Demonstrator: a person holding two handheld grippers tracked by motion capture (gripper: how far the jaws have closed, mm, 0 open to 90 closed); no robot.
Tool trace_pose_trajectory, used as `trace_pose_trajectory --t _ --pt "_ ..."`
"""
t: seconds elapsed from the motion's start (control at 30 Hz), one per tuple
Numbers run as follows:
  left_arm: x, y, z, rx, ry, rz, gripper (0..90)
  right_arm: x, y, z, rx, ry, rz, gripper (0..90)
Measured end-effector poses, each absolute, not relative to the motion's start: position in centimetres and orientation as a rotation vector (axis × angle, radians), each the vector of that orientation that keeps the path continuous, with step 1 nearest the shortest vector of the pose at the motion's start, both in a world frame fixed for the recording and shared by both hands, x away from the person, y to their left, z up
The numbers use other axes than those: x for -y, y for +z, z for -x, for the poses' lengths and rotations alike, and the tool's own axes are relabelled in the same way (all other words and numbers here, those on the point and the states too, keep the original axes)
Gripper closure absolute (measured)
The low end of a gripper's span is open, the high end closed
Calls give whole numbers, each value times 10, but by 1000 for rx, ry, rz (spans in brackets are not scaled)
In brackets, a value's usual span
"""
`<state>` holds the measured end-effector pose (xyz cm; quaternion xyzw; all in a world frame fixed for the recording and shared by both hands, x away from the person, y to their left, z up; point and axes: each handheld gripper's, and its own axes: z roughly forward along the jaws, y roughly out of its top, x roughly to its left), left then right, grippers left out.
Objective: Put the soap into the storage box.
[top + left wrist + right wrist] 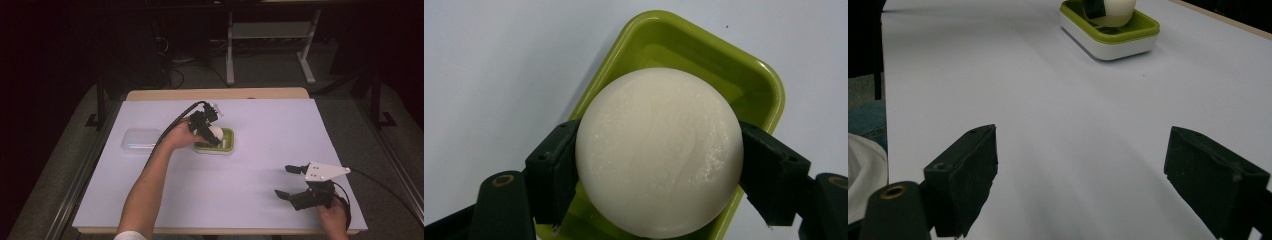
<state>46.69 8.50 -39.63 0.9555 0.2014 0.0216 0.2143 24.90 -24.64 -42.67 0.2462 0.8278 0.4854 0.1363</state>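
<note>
**Left tongs grip the soap over the green dish**

The left tongs [210,131] are clamped on the round, cream-white soap bar [216,133], with 1 black jaw pressed against each side of it. In the left gripper view the soap bar [659,152] sits squarely between the 2 jaws, and the green soap dish [704,55] lies directly beneath and behind it. Whether the bar touches the dish or hangs just above it cannot be told from that view. In the right gripper view the bar [1115,11] appears raised at the dish's rim, with a black jaw across its side.

The dish [227,145], green inside with a white base, stands on the white-covered tabletop [280,130], a little left of its middle. A clear plastic lid [140,141] lies flat to the left of the dish, near it but apart.

The right tongs [286,181] hover near the front right corner of the tabletop, well apart from the dish. Their jaws stand wide apart with nothing between them.
</note>
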Motion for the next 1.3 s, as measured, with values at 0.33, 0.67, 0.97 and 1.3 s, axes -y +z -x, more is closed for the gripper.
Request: trace_pose_trajectory --t 0.33,0.67,0.97,1.3 --pt "-84 -398 -466 -567 55 -2670 250 246 -426 -248 -2396 1410 -707 131" --pt "-84 -400 -463 -577 36 -2657 250 245 -426 -248 -2397 1408 -700 131" --pt "-83 -401 -462 -576 40 -2654 249 245 -426 -248 -2399 1409 -698 131" --pt "-84 -401 -463 -577 57 -2668 246 245 -426 -248 -2399 1409 -697 130"
